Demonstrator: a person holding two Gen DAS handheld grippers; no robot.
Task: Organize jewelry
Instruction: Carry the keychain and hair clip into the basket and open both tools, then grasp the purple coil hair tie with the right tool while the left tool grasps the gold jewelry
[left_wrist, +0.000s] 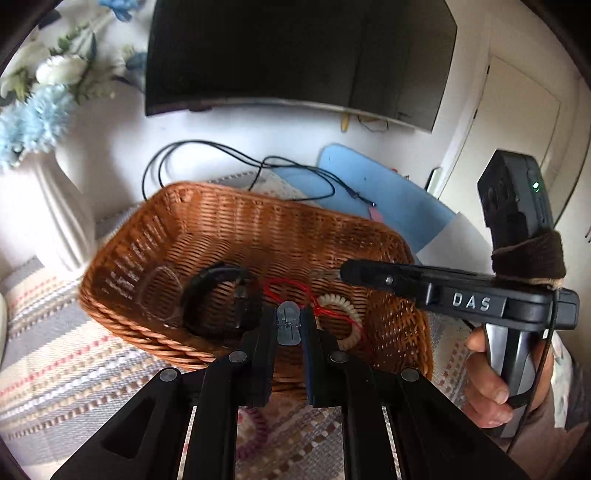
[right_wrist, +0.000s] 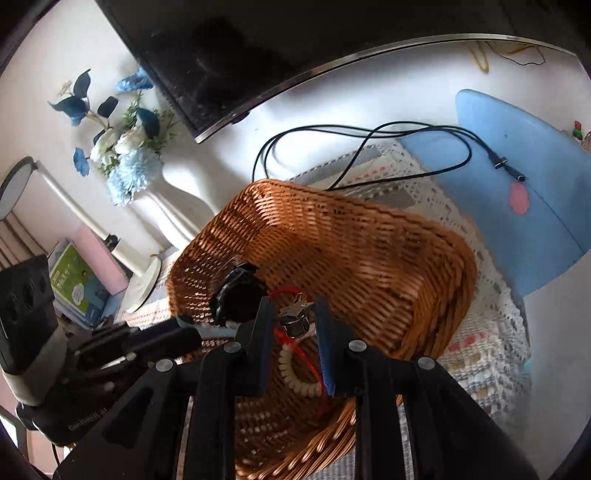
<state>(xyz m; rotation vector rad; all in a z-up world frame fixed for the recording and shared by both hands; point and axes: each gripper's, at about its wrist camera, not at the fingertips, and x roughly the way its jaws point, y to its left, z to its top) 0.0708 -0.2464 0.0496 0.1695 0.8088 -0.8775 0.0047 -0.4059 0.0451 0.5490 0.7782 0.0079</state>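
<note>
In the left wrist view, the left tool (left_wrist: 290, 325) is clamped on a small grey hair clip (left_wrist: 289, 322), holding it over the near rim of a brown wicker basket (left_wrist: 221, 229). The basket rests on a striped woven mat (left_wrist: 55, 369) on the surface. Inside it lie a black bracelet (left_wrist: 218, 299), a red cord (left_wrist: 291, 286) and a cream spiral hair tie (left_wrist: 341, 314). A pink spiral hair tie (left_wrist: 255, 432) lies on the mat outside the basket, under the tool. The right tool (left_wrist: 345, 272) reaches in from the right, its tip over the basket. In the right wrist view, the right tool (right_wrist: 293, 319) hangs over the basket (right_wrist: 369, 240), its fingers spread, with a silver metal piece (right_wrist: 295, 317) seen between them; whether either finger touches it I cannot tell. Below it lie the cream spiral hair tie (right_wrist: 291, 373) and the red cord (right_wrist: 306, 360), and the black bracelet (right_wrist: 236, 291) is to their left. A white vase of blue and white flowers (right_wrist: 147, 192) stands beyond the basket.
</note>
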